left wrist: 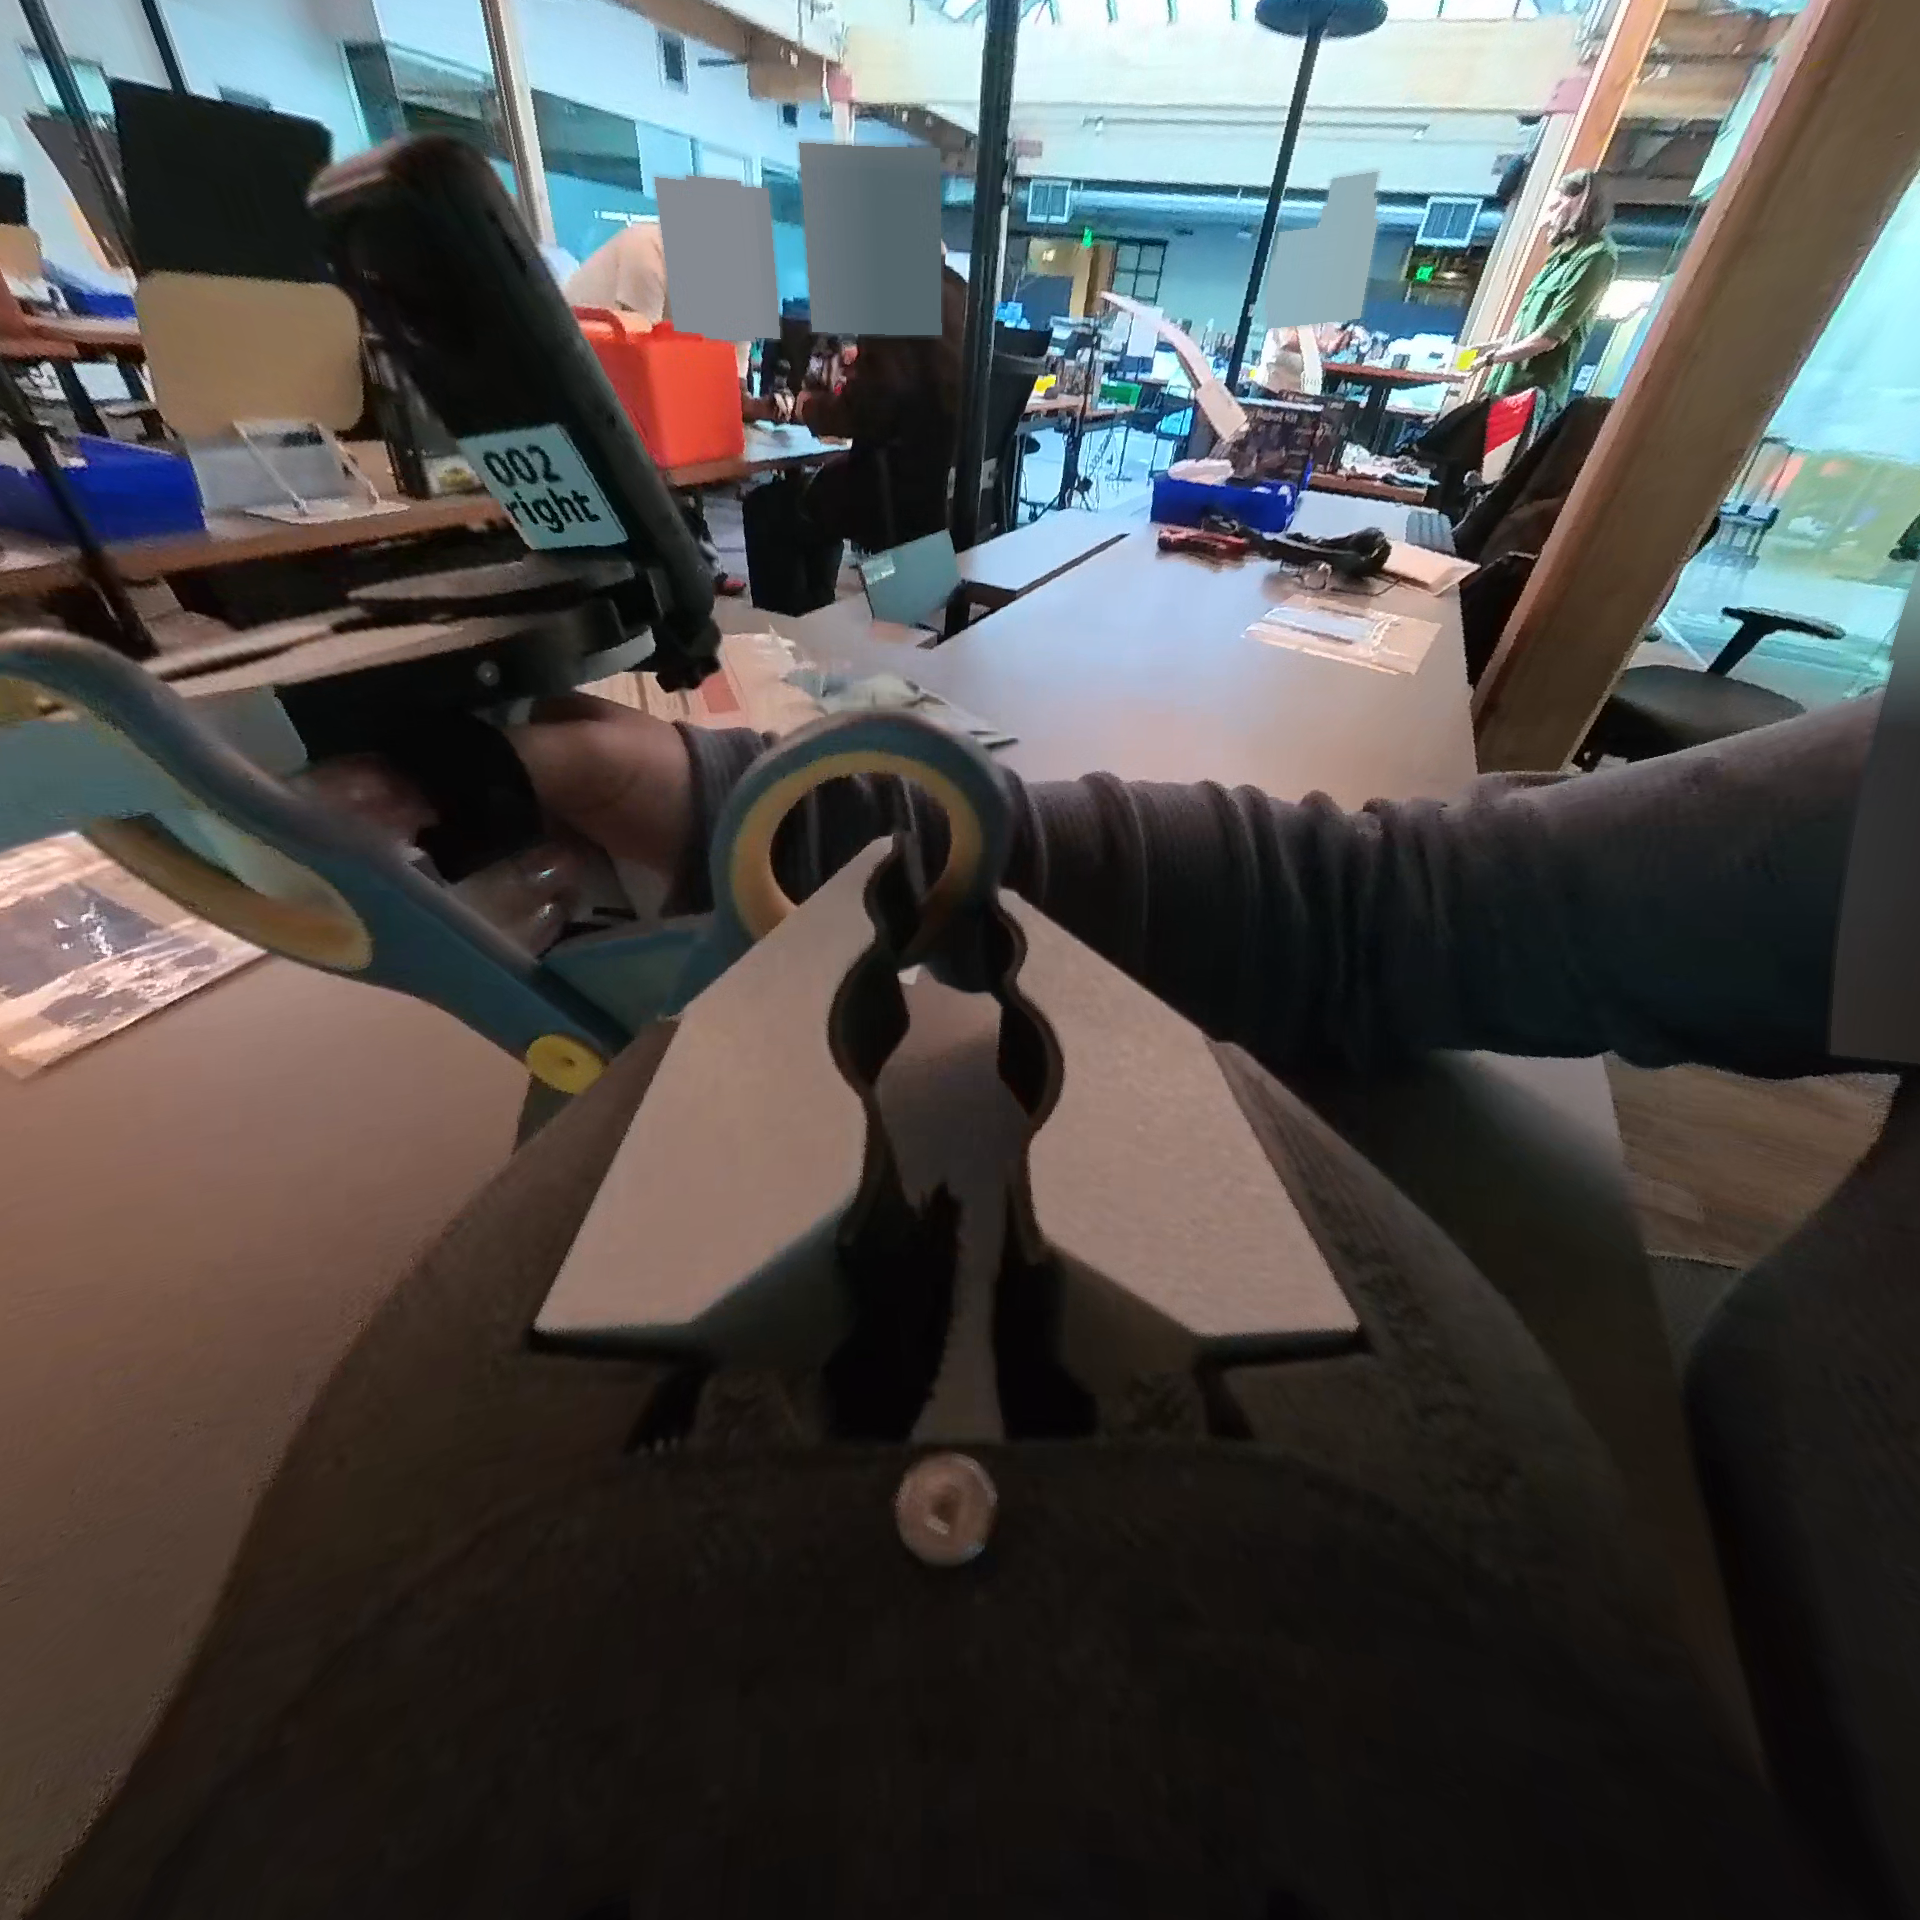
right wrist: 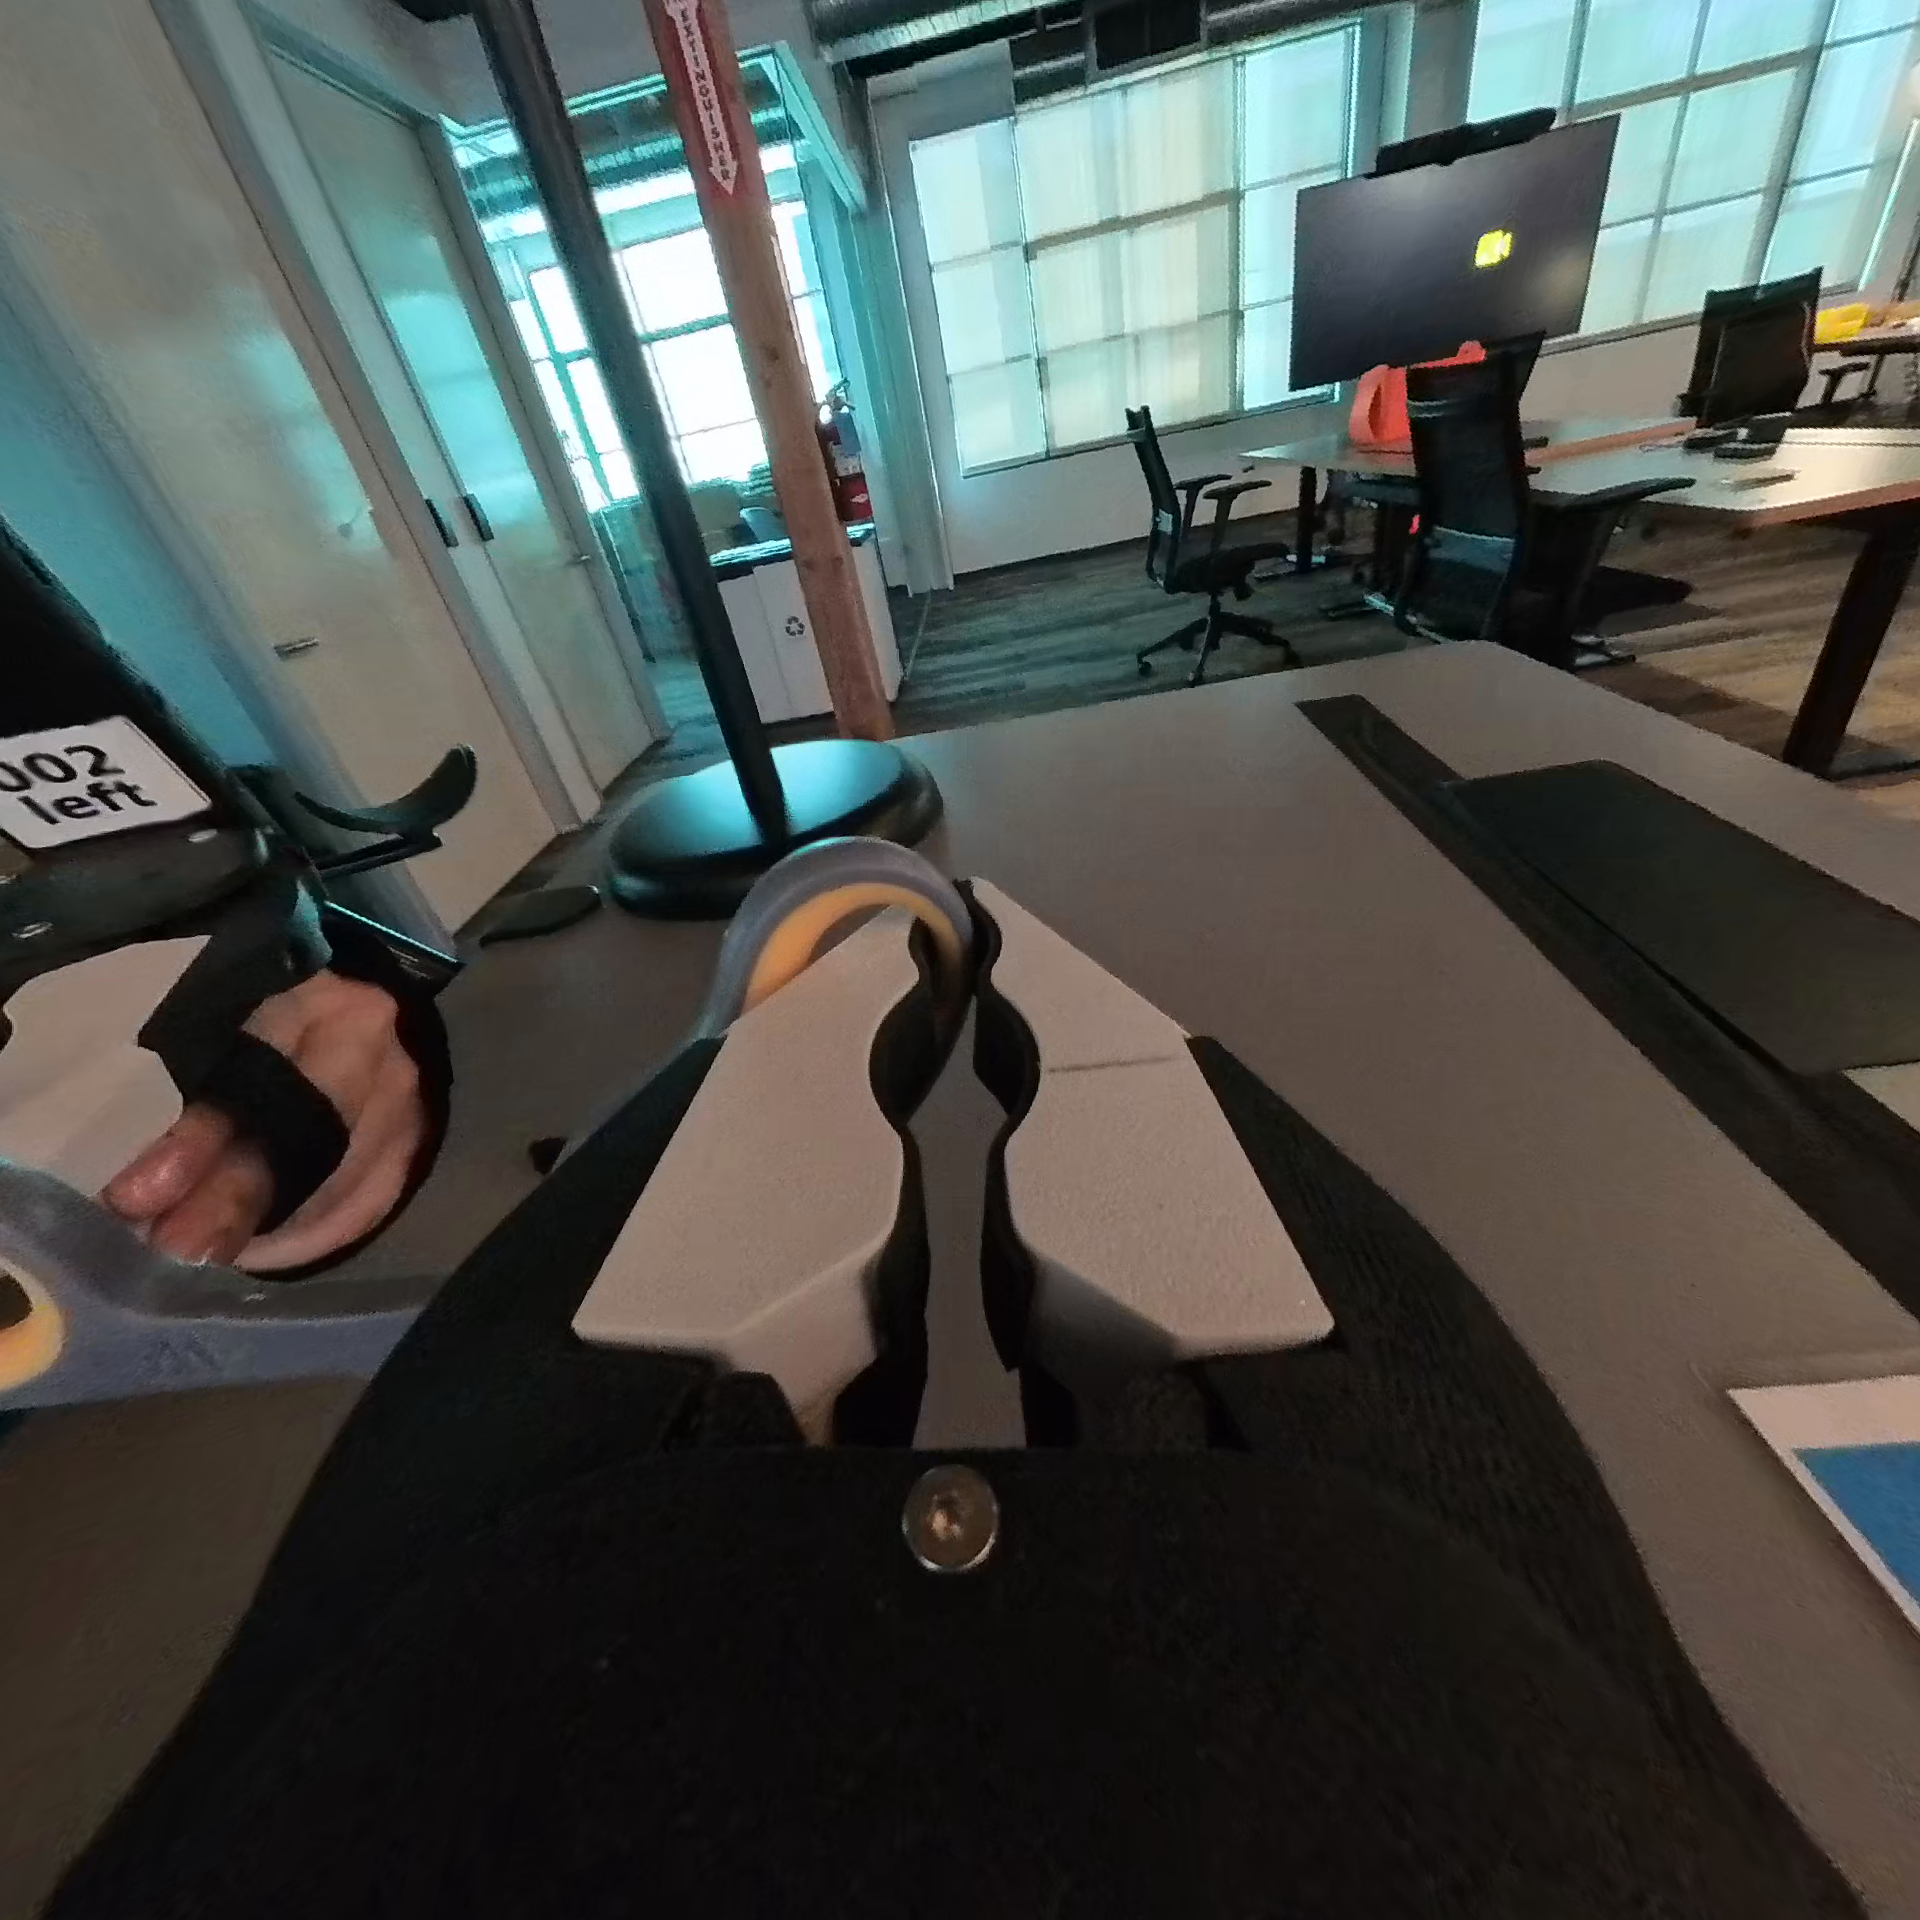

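Both sets of jaws are pinching the same pair of blue scissors (left wrist: 457, 997), one finger loop each. Low in the centre of the left wrist view, the left gripper (left wrist: 940, 904) has its wavy black pads closed on the lower rim of a blue loop with a yellow lining (left wrist: 862, 769), the loop standing up just above the fingertips. In the centre of the right wrist view, the right gripper (right wrist: 961, 951) nips the right-hand edge of the other loop (right wrist: 831, 894), its pads pressed together on the thin rim. The yellow pivot (left wrist: 564, 1062) sits at lower left of the left view, with the blades running out of sight below it. As I judge it, working the handles well means keeping each pinch deep on the rim and moving the grippers in the plane of the blades, for a thin rim could twist out of a shallow bite. Beyond the loop, a hand (left wrist: 603, 790) and a grey sleeve (left wrist: 1455, 914) cross the middle of the left view. Farther back on the grey table (left wrist: 1195, 665) stands a blue bin (left wrist: 1226, 504) with things heaped in it that I cannot make out; at upper left sits an orange container (left wrist: 670, 390), closed as far as I can tell.
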A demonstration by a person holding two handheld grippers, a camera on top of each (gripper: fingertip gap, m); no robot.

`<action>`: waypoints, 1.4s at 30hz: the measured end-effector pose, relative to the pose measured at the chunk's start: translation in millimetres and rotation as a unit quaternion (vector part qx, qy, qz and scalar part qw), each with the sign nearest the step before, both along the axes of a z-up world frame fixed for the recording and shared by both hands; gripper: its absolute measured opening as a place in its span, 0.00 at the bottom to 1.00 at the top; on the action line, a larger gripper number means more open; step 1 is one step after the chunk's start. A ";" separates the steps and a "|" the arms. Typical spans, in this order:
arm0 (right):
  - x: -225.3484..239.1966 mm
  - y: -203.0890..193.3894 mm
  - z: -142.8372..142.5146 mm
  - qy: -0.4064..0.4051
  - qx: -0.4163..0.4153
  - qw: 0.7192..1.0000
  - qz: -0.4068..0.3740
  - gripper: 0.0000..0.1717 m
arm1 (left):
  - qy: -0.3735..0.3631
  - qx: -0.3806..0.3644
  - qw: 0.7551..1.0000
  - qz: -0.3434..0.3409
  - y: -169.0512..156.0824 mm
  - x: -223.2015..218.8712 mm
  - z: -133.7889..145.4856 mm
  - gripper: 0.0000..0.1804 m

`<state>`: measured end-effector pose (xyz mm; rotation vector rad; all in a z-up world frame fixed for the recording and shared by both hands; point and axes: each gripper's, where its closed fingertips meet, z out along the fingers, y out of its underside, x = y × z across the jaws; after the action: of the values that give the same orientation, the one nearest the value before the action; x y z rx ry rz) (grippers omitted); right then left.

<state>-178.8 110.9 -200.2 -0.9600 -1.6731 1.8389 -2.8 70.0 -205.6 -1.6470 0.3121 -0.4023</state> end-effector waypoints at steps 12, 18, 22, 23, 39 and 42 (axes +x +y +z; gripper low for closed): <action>1.1 -11.1 -13.8 0.002 0.014 1.000 0.018 0.00 | 0.032 -0.032 0.999 -0.013 -6.2 3.3 -19.2 0.05; 10.9 -15.4 -9.2 0.039 0.024 0.999 0.026 0.00 | 0.078 -0.040 0.996 -0.028 -9.0 11.9 -28.8 0.05; 20.1 -19.4 -6.4 0.067 0.037 0.997 0.025 0.00 | 0.137 -0.036 0.989 -0.035 -13.2 18.8 -39.7 0.05; 21.5 -20.1 -6.0 0.071 0.040 0.996 0.022 0.00 | 0.148 -0.033 0.988 -0.036 -14.5 19.4 -41.4 0.05; 28.1 -23.7 -3.1 0.060 0.001 0.998 0.013 0.00 | 0.198 0.038 0.979 -0.034 -19.1 20.9 -33.0 0.04; 29.7 -26.4 -2.3 0.060 0.000 0.998 0.015 0.00 | 0.200 0.041 0.978 -0.038 -19.3 22.2 -34.2 0.05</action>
<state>-149.0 84.5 -202.5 -0.8130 -1.6225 1.8772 19.4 50.6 -239.8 -1.6307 0.6851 -0.1093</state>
